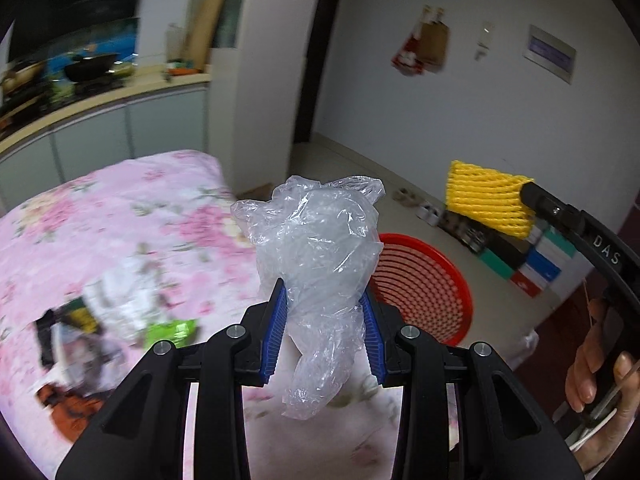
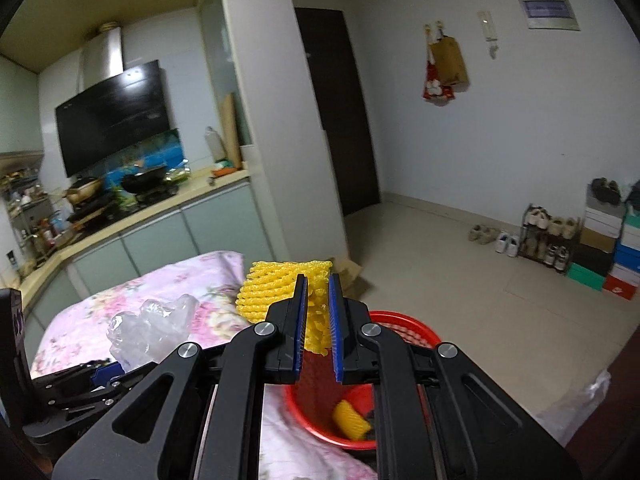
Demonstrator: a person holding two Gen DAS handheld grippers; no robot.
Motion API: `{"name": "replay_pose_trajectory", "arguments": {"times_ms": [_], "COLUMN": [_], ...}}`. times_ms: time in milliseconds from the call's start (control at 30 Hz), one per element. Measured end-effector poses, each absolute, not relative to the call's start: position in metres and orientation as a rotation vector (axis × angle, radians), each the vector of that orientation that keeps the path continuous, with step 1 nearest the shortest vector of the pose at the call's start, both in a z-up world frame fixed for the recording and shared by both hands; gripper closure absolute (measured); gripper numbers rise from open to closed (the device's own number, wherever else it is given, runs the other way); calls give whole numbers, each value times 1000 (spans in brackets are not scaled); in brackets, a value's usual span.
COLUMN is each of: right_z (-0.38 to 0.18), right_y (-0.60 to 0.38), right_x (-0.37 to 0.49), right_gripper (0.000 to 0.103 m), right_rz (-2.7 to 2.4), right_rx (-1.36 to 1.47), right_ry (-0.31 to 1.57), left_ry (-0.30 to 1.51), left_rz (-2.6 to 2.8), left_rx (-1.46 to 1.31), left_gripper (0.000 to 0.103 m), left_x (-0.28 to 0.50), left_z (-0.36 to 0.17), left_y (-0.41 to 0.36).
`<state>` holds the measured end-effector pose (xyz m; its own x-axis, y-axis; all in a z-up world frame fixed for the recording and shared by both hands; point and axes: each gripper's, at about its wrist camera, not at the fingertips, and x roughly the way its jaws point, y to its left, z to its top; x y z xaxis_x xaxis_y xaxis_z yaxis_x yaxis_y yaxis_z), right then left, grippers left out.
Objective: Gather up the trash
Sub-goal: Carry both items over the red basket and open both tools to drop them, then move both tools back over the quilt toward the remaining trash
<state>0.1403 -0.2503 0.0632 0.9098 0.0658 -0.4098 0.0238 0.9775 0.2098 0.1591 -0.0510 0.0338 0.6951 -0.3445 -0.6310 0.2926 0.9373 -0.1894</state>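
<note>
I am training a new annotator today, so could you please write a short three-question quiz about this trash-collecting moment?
1. True or false: the left gripper is shut on a crumpled clear plastic bag.
2. What does the right gripper hold? A) a green wrapper B) a yellow foam net C) nothing
3. Fill in: a second yellow piece already lies inside the red ____.

Key: 1 true; 2 B; 3 basket.
</note>
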Motion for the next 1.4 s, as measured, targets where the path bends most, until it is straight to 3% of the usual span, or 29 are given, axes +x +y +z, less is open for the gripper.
{"name": "replay_pose_trajectory", "arguments": {"times_ms": [833,1000,1067,1133,1300,1400], "right_z": [-18,-25,-26,-26,-19,-13], "right_y": [-303,-309,-311,-311,-312,-311], "right_x": [205,209,209,210,205,201], "right_gripper": [92,91,89,84,74,62], "right_rz": [-166,-168,-160,-155,-146,-139], "right_rx": [279,296,303,312,336,343], "right_ry": [651,669,674,679,667,645], "left_ry": [953,975,978,977,962,931], "left_rz": [-535,-537,-538,-537,-520,-499], "left_rx": [34,26,22,17,34,28], "left_gripper": [68,62,54,39,32,31], "left_x": [236,244,244,244,240,234], "left_z": [-40,-46,-45,-44,-37,-25], "left_y": [-151,-155,-156,-157,-153,-141]}}
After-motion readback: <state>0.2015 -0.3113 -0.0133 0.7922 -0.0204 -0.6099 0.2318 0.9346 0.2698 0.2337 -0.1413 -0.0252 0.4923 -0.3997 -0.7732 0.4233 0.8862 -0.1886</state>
